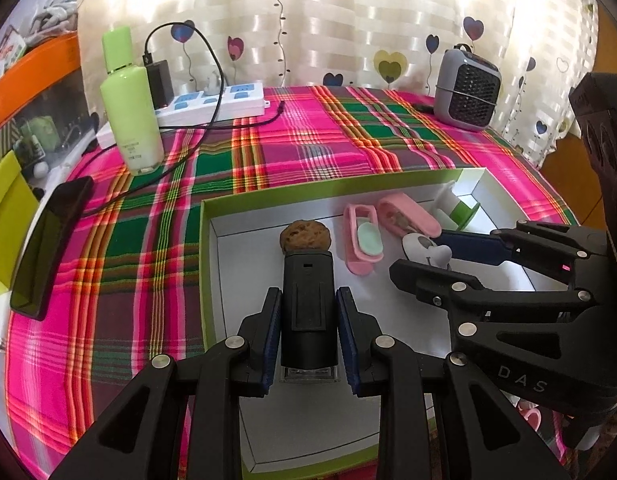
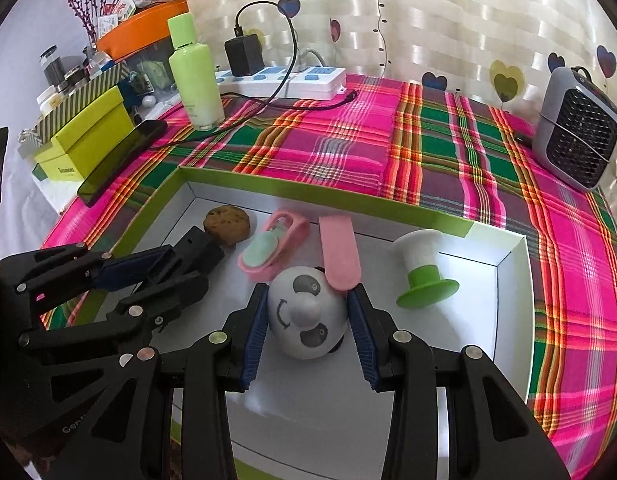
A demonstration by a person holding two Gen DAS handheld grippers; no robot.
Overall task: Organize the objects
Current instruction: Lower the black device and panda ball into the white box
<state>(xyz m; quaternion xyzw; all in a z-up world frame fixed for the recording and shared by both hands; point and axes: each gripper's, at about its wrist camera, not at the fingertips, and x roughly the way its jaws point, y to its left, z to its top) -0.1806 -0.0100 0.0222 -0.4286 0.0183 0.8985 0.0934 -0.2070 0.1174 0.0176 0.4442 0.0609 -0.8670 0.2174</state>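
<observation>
A green-rimmed white box lies on the plaid cloth. My left gripper is shut on a black stamp-like block, held over the box floor; it shows in the right wrist view. My right gripper is closed around a white panda toy that rests in the box; the panda shows in the left wrist view. Also in the box are a brown cookie, a pink clip with a mint pad, a pink case and a white and green spool.
A green bottle, a white power strip with charger and cable, and a black phone lie at the left. A grey mini fan stands at the back right. A lime box sits off the table's left edge.
</observation>
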